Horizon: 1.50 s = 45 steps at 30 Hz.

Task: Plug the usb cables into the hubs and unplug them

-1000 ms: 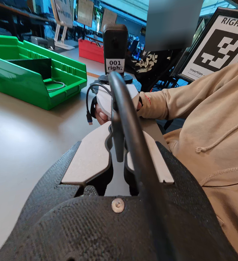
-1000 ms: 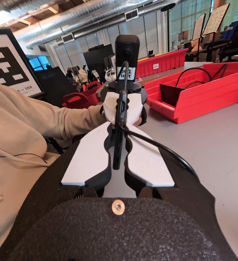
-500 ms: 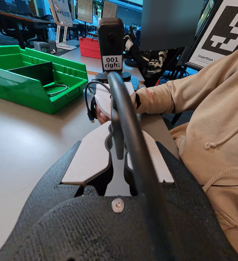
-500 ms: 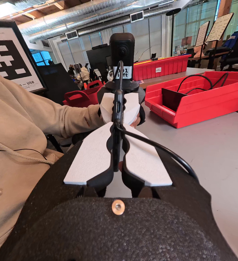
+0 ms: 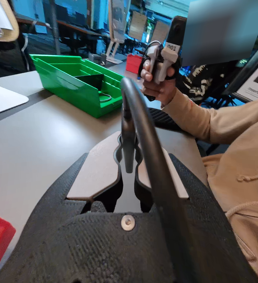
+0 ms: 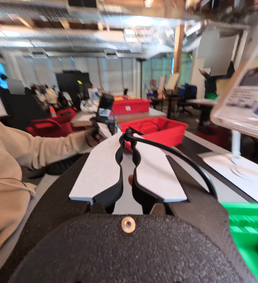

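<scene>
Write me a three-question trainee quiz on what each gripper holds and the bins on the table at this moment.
1. True or false: the left gripper is empty.
2. In the left wrist view, which bin has the black divider in it? A) red B) green C) blue
3. Fill in: the right gripper pinches a black ____ at its fingertips.

Key
1. False: it is shut on a grey hub.
2. B: the green bin.
3. cable.
</scene>
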### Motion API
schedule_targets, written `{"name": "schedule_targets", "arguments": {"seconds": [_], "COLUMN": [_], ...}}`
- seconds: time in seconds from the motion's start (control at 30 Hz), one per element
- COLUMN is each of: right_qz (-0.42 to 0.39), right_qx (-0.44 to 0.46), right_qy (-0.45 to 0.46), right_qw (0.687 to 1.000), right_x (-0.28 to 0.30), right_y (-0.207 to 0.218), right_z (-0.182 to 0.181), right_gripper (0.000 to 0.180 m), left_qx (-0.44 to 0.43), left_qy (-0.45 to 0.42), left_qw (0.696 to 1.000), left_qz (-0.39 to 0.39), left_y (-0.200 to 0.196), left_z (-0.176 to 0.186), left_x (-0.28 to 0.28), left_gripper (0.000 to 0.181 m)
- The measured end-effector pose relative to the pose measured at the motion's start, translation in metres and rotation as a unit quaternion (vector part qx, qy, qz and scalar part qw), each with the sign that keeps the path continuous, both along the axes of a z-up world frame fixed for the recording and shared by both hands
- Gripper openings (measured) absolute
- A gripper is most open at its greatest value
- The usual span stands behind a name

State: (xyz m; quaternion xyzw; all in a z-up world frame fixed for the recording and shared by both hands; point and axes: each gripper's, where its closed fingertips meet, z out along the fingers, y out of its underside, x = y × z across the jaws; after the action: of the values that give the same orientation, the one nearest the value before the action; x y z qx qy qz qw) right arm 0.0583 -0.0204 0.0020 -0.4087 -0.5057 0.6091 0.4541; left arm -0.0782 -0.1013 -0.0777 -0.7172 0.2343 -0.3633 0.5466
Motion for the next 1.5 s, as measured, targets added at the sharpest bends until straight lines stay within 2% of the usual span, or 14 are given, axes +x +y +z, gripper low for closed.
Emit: {"name": "schedule_targets", "arguments": {"seconds": [0.1, 0.2, 0.3, 0.37, 0.5, 0.6, 0.73, 0.87, 1.07, 1.2, 1.37, 1.4, 1.43, 1.5], "right_qz": [-0.123, -0.164, -0.191, -0.165, -0.172, -0.16, -0.15, -0.119, -0.005, 0.071, 0.144, 0.152, 0.148, 0.153], "right_qx": [0.041, 0.019, 0.006, -0.035, -0.062, -0.081, -0.063, -0.012, 0.105, 0.132, 0.137, 0.14, 0.151, 0.175], "right_qy": [-0.12, -0.273, -0.398, -0.461, -0.518, -0.522, -0.528, -0.448, -0.347, -0.321, -0.34, -0.341, -0.34, -0.342], "right_qw": [0.984, 0.948, 0.898, 0.871, 0.835, 0.834, 0.834, 0.886, 0.932, 0.935, 0.919, 0.917, 0.917, 0.91], "right_x": [0.011, 0.022, 0.032, 0.034, 0.034, 0.033, 0.038, 0.019, -0.03, -0.064, -0.092, -0.095, -0.098, -0.096], "right_y": [0.056, 0.101, 0.141, 0.148, 0.162, 0.161, 0.157, 0.124, 0.018, -0.045, -0.091, -0.097, -0.099, -0.1], "right_z": [-0.022, -0.061, -0.099, -0.121, -0.145, -0.141, -0.126, -0.094, -0.079, -0.085, -0.104, -0.107, -0.109, -0.109], "right_gripper": [0.007, 0.007, 0.008, 0.007, 0.014, 0.033, 0.036, 0.03, 0.026, 0.024, 0.029, 0.026, 0.014, 0.012], "left_qx": [-0.01, -0.033, -0.043, -0.044, -0.05, -0.055, -0.055, -0.05, -0.052, -0.037, -0.011, -0.006, -0.002, 0.012], "left_qy": [-0.014, -0.005, -0.001, 0.008, 0.006, 0.004, 0.008, 0.009, 0.03, 0.071, 0.125, 0.137, 0.148, 0.16], "left_qw": [1.0, 0.999, 0.999, 0.999, 0.999, 0.998, 0.998, 0.999, 0.998, 0.997, 0.991, 0.99, 0.988, 0.986], "left_qz": [0.001, 0.004, -0.002, 0.0, 0.0, 0.002, 0.004, 0.0, -0.013, -0.023, -0.039, -0.043, -0.048, -0.05], "left_y": [0.008, 0.013, 0.013, 0.013, 0.013, 0.014, 0.014, 0.013, 0.01, 0.006, -0.001, -0.002, -0.004, -0.005], "left_z": [-0.006, -0.021, -0.028, -0.032, -0.035, -0.037, -0.038, -0.036, -0.04, -0.043, -0.047, -0.049, -0.051, -0.052], "left_x": [0.005, 0.011, 0.015, 0.015, 0.013, 0.011, 0.011, 0.015, 0.029, 0.042, 0.058, 0.061, 0.064, 0.066], "left_gripper": [0.012, 0.012, 0.012, 0.012, 0.012, 0.012, 0.012, 0.012, 0.012, 0.012, 0.012, 0.012, 0.012, 0.012]}}
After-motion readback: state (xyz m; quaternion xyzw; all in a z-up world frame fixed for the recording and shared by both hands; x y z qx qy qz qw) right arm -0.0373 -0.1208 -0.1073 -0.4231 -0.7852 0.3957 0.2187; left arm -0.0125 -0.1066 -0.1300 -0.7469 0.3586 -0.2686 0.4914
